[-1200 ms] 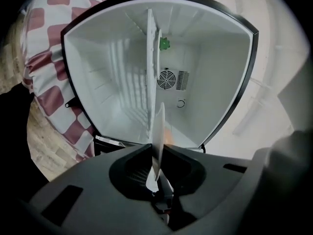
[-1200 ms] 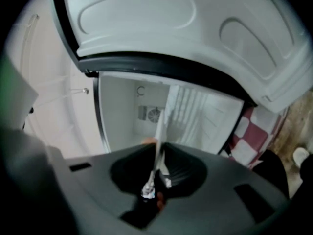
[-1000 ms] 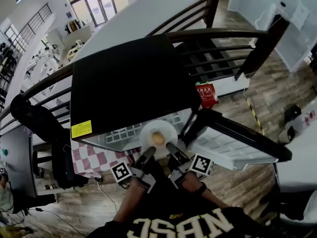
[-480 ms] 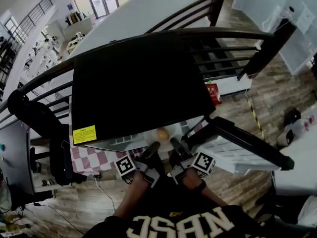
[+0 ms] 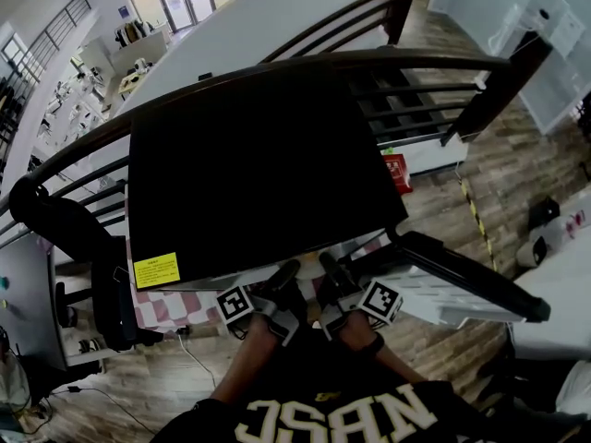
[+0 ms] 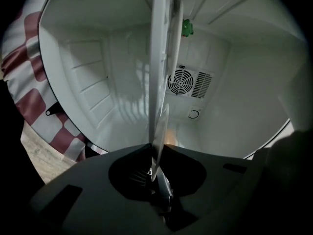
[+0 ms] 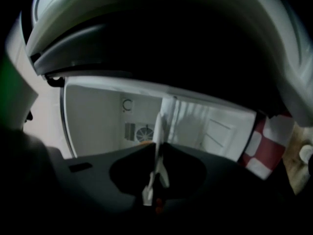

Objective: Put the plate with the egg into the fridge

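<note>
In the head view the black fridge top (image 5: 249, 164) hides the plate and the egg. My left gripper (image 5: 282, 280) and right gripper (image 5: 331, 270) reach side by side under the fridge's front edge. The left gripper view shows the white plate (image 6: 159, 126) edge-on, my left gripper (image 6: 155, 155) shut on its rim, inside the white fridge compartment (image 6: 98, 82). Seen from the right gripper view, the plate (image 7: 157, 131) is likewise edge-on, with my right gripper (image 7: 155, 175) shut on it at the compartment's mouth.
The open fridge door (image 5: 462, 280) swings out to the right. A white shelf (image 6: 160, 43) runs edge-on just above the plate, toward a fan grille (image 6: 182, 82) on the back wall. A red-checked cloth (image 5: 175, 305) hangs below the fridge. A dark chair (image 5: 83, 247) stands at the left.
The plate and egg, visible in front of the fridge a second ago, have slid forward under the black top and out of the head view. Both grippers advanced with them.
</note>
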Demonstrator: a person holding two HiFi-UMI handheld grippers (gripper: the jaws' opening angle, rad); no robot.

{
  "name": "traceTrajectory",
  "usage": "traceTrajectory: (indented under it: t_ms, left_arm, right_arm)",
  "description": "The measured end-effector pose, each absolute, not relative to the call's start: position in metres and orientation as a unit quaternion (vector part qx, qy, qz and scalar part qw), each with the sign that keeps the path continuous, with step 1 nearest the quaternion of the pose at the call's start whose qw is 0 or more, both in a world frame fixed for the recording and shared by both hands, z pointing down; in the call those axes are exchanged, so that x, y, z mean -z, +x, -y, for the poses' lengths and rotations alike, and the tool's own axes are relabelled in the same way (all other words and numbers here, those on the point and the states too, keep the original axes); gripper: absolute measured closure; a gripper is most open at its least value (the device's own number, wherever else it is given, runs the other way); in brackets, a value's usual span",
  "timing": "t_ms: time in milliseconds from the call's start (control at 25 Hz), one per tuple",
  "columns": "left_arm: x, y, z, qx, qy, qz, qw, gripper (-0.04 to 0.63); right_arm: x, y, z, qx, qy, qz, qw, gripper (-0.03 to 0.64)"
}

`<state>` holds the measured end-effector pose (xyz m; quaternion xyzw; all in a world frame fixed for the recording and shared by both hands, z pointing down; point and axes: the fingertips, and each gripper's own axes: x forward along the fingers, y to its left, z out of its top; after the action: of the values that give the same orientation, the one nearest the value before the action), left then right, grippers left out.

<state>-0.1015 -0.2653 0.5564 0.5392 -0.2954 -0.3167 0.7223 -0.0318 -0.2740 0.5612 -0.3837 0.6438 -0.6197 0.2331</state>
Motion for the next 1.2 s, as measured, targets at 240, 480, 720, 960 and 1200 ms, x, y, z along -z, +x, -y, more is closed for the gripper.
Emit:
traceTrajectory:
  t_ms: [240, 480, 720, 960, 1200]
  left_arm:
    - [-0.556, -0.100, 0.271, 0.313, 0.535, 0.289, 0.730, 0.549]
    - [-0.557, -0.102, 0.272, 0.307, 0.537, 0.283, 0.733, 0.549]
    - [-0.556, -0.100, 0.271, 0.273, 0.579, 0.301, 0.707, 0.549]
    - [-0.555, -0.109, 0.260, 0.289, 0.588, 0.330, 0.679, 0.509]
    - [-0.547, -0.112, 0.241, 0.296, 0.620, 0.347, 0.638, 0.488]
  right_arm:
    - [-0.559, -0.033, 0.284, 0.621, -0.385, -0.637, 0.247, 0.568]
    - [-0.563, -0.034, 0.284, 0.618, -0.392, -0.639, 0.237, 0.568]
    - [-0.563, -0.033, 0.283, 0.599, -0.394, -0.662, 0.219, 0.566]
    - [-0.550, -0.036, 0.282, 0.565, -0.374, -0.700, 0.226, 0.514]
    - [-0.548, -0.025, 0.259, 0.540, -0.379, -0.723, 0.205, 0.459]
